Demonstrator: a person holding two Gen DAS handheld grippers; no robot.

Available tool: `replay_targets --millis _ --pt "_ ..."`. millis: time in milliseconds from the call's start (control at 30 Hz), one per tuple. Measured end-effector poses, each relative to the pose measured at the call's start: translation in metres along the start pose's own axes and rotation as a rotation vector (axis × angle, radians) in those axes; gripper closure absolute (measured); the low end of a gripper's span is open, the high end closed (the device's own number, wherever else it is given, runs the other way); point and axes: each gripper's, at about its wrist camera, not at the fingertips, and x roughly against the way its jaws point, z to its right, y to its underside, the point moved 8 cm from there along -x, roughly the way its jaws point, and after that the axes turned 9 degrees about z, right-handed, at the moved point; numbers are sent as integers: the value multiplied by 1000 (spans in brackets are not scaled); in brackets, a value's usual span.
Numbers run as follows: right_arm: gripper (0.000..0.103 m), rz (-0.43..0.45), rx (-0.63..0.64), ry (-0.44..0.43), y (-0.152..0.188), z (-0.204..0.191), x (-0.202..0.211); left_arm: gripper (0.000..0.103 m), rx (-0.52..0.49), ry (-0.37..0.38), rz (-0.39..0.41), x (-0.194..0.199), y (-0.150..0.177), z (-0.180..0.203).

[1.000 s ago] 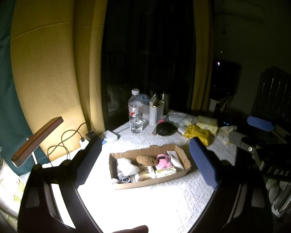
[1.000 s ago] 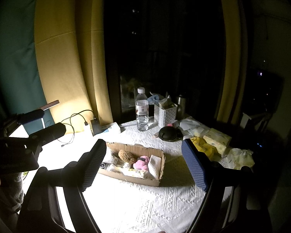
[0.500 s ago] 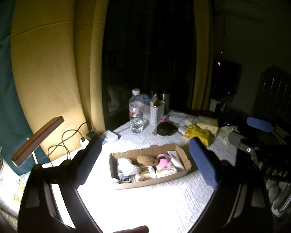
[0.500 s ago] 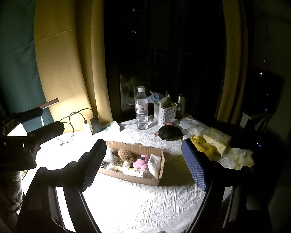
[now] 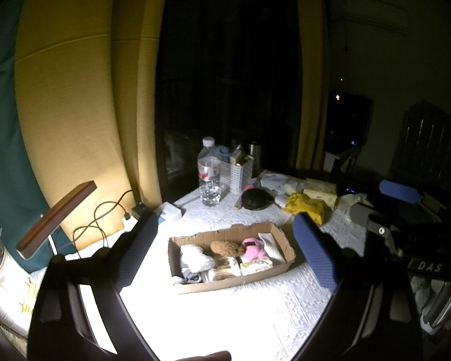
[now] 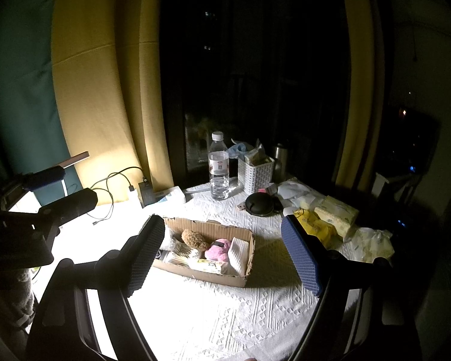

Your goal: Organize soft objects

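Both tongs wide open, nothing held. Left tongs (image 5: 225,251) and right tongs (image 6: 224,254) hang above the table (image 6: 225,316), each framing the cardboard box (image 5: 234,278) between its pads, well apart from it.

Soft things sit in the box: white plush (image 5: 195,257) at the left end, brown plush (image 5: 225,248) in the middle, pink plush (image 5: 252,248) beside it, folded white cloth (image 6: 237,251) leaning on the right-end wall. Flat packets (image 5: 254,266) lie in front; can't tell what they are. More soft stuff lies loose on the table's far right: yellow bag (image 5: 305,206), tissue pack (image 6: 335,213), crumpled white wrapper (image 6: 371,242).

Handling, my read:
- Plush toys: light, squashy, not fragile. Grip across the body's fattest part and close well in; a shallow pinch likely catches only fur and slips.
- Cloth: limp, will droop. Take the exposed top edge.
- Yellow bag: thin, probably slick. Bunch a fold before lifting.
- Box: light cardboard, likely to slide if a toy drags on its wall. One tongs could brace the rim.

Lamp glare washes out the near table; depth there is hard to judge.
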Motion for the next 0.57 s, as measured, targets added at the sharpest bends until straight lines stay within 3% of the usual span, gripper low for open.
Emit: replay_targets --millis 567 --pt "21 -5 0 -2 2 0 -1 10 -6 0 -2 -2 2 2"
